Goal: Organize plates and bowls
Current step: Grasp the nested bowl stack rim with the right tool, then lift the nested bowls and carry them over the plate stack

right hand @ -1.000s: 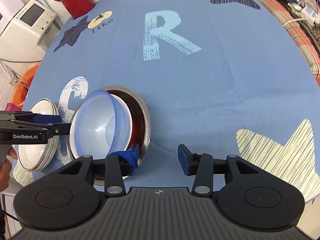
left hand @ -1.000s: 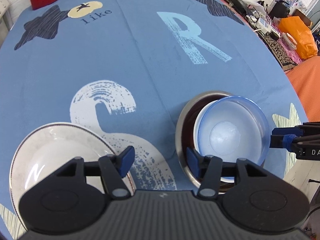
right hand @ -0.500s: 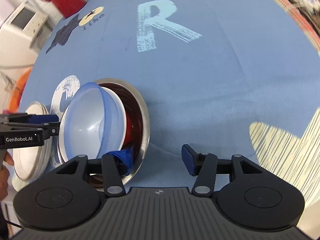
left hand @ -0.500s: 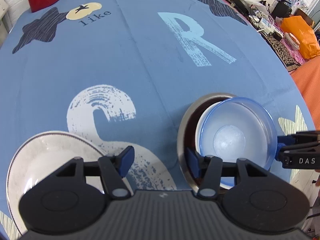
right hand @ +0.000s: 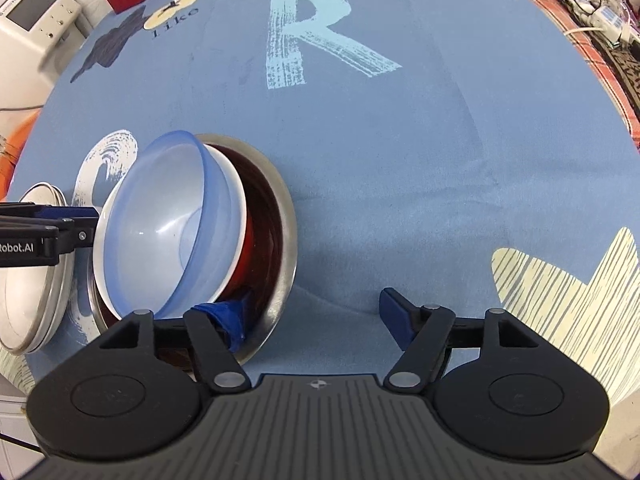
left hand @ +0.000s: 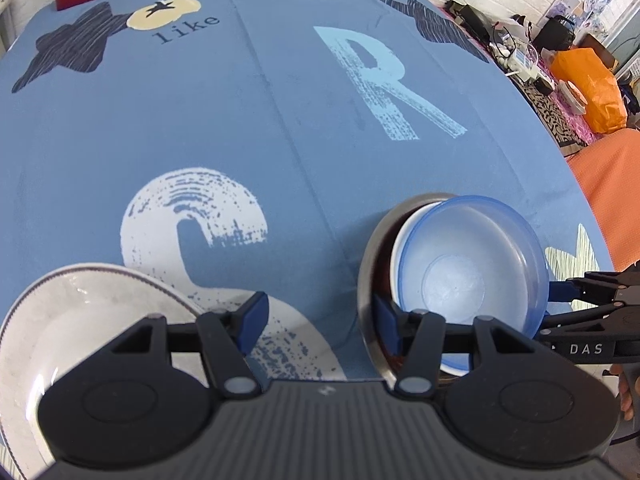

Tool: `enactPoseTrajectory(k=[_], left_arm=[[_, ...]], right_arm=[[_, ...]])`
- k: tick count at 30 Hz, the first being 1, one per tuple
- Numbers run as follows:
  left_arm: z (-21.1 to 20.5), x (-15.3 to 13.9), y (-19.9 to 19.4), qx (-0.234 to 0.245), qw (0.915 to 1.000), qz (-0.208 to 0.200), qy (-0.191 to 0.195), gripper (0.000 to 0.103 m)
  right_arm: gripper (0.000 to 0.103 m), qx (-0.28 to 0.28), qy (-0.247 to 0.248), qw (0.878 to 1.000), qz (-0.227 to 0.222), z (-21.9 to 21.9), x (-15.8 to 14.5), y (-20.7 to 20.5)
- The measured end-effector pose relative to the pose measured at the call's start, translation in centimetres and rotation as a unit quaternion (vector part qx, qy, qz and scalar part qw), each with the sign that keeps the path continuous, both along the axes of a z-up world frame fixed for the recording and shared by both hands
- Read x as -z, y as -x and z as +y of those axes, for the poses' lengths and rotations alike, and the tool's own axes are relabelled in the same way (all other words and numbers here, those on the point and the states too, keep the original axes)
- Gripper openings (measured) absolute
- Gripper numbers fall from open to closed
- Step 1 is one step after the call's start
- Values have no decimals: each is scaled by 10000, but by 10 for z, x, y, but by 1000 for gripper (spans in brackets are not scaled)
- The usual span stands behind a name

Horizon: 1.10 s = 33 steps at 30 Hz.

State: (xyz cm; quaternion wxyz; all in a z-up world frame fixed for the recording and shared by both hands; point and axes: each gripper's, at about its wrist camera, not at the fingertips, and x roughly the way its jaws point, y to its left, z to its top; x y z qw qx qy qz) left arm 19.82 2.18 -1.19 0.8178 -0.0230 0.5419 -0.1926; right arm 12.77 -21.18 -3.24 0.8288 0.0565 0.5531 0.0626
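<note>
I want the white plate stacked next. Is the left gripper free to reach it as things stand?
Probably yes. The left gripper is open and empty, and the white plate lies just below its left finger, uncovered.

Tablecloth [left hand: 280, 128] reads "like", "R"; right claw [left hand: 576, 320] reads "DAS".

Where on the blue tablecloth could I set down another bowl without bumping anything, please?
The widest bare cloth runs from the nested bowl stack out past the printed R to the pale star. The near-left side is crowded: white plates, the stack, and both open grippers, left and right.
</note>
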Motion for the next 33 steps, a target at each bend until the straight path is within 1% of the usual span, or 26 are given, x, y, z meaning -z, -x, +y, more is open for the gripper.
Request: enactPoseTrajectory(k=[2,3,4,5,6,7,9,11,12,14,20,23,25,29,33], left_arm=[[2,1,-1,-15,10000,51,53,52],[2,1,-1,-28,9999,70,94,49],[3,1,-2,-18,9999,93,137,46],[3,0,-1,18,9996,118,246,36],[3,-1,-1,61,9992,160,349,25],[3,0,0,102,9987,206,447,17],[0,1,2,148,9978,248,601,2],[-3,8,3,139,9967,367,715,0],[-5,13,3,101,9961,462,747,0],[-4,18,5,26,9949,471,887,0],[-2,19,7,63,9939,461,1005,0],[0,20,7,90,9934,445,1049,0],[-1,20,6,114,9934,509,1023,2],[-3,19,5,89,9942,601,883,6],[-1,19,5,90,9930,691,950,7]], right_arm=[[51,-105,3,9999,-68,2,0,1],[44,-220,-39,9996,-146,3,0,2],[28,-268,-131,9993,-209,3,0,3],[18,-320,-368,9985,-239,1,0,3],[10,-326,-547,9978,-200,0,1,3],[5,-392,-597,9972,-211,0,1,2],[0,-528,-625,9964,-230,3,0,2],[0,-513,-738,9958,-160,5,2,1],[1,-440,-875,9951,-111,3,4,1],[4,-287,-1171,9927,-5,0,9,1],[4,-422,-1057,9934,-162,4,5,6],[5,-417,-1063,9932,-244,-5,3,5],[10,-233,-1114,9932,-227,-12,1,3],[11,-280,-920,9950,-272,-11,-2,3],[12,-234,-721,9966,-325,-8,-3,-1]])
